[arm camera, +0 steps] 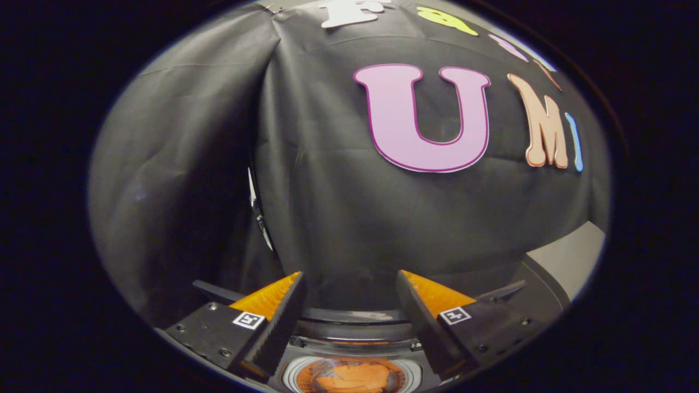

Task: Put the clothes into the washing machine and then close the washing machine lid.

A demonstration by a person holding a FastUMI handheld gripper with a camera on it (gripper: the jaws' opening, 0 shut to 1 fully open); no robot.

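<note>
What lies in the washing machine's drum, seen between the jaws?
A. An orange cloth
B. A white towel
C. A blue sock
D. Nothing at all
A: an orange cloth lies inside the round drum of the washing machine, below and between the open jaws of the gripper, which hold nothing.
</note>
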